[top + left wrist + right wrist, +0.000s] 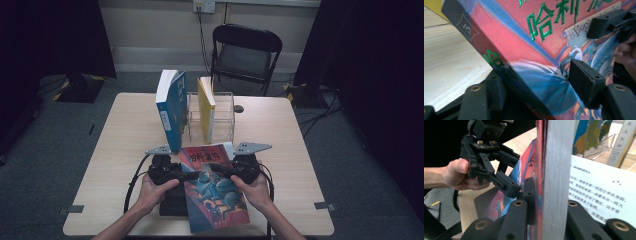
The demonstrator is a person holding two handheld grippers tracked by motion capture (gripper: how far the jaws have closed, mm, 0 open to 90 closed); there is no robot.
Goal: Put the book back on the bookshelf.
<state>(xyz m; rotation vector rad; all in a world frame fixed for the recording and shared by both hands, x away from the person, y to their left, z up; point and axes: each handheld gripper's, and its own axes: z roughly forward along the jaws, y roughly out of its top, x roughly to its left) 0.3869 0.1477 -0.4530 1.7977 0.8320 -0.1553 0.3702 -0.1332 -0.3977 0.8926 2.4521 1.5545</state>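
Observation:
A thick book (215, 195) with a red and blue cover and green title is held above the table's near edge, between both grippers. My left gripper (191, 175) is shut on its spine side; in the left gripper view the book (524, 50) sits between the two black jaws of the left gripper (541, 87). From the other side my right gripper (216, 171) is shut on the book's page block (556, 170), one jaw on the cover. A printed page (599, 190) lies open to the right of that block. The left gripper (510, 187) also appears in the right gripper view.
A clear acrylic stand (222, 117) at the table's middle holds an upright yellow book (206, 107). A blue book (172, 107) leans upright at its left. A flat black thing (172, 204) lies under the held book. A folding chair (245, 52) stands behind the table (125, 130).

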